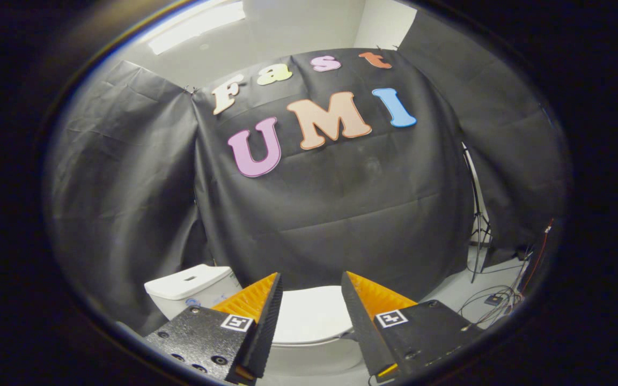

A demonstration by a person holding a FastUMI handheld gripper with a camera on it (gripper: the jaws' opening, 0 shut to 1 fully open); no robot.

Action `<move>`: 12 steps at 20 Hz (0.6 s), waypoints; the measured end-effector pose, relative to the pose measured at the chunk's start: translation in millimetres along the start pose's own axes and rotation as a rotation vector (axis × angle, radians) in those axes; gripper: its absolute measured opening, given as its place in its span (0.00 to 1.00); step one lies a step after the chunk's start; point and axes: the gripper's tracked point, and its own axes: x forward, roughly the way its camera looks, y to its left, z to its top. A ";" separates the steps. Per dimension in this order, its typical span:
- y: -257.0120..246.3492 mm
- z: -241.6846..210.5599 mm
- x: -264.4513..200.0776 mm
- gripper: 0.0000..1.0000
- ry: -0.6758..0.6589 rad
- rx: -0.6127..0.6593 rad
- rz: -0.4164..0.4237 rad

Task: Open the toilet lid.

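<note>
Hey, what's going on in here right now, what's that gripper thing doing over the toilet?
A person is holding a handheld gripper above a white toilet in a booth hung with black cloth. Its jaws are open with nothing between them, and the toilet lid shows through the gap, lying flat and closed. The jaws do not appear to be touching the lid, so opening it has not started. The tank sits beyond the lid, off to one side, and a light stand and cables are on the floor by the cloth.

I see a glossy, smooth white toilet lid (pixel 309 316), seemingly hard plastic, a glazed-looking white ceramic cistern (pixel 191 287) at left, and creased matt black cloth (pixel 341 214) on the far wall.
</note>
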 end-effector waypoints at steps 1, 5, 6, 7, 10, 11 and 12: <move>-0.7 -2.5 1.9 0.68 0.002 0.008 0.002; -5.3 -10.0 7.5 0.68 0.004 0.065 0.005; -7.5 -11.4 8.6 0.68 0.002 0.082 0.002; -10.7 -13.0 9.4 0.68 -0.004 0.101 -0.003; -22.8 -16.0 11.7 0.67 -0.032 0.173 -0.034; -28.8 -18.6 12.3 0.67 -0.038 0.201 -0.052; -35.2 -21.3 13.6 0.67 -0.042 0.228 -0.072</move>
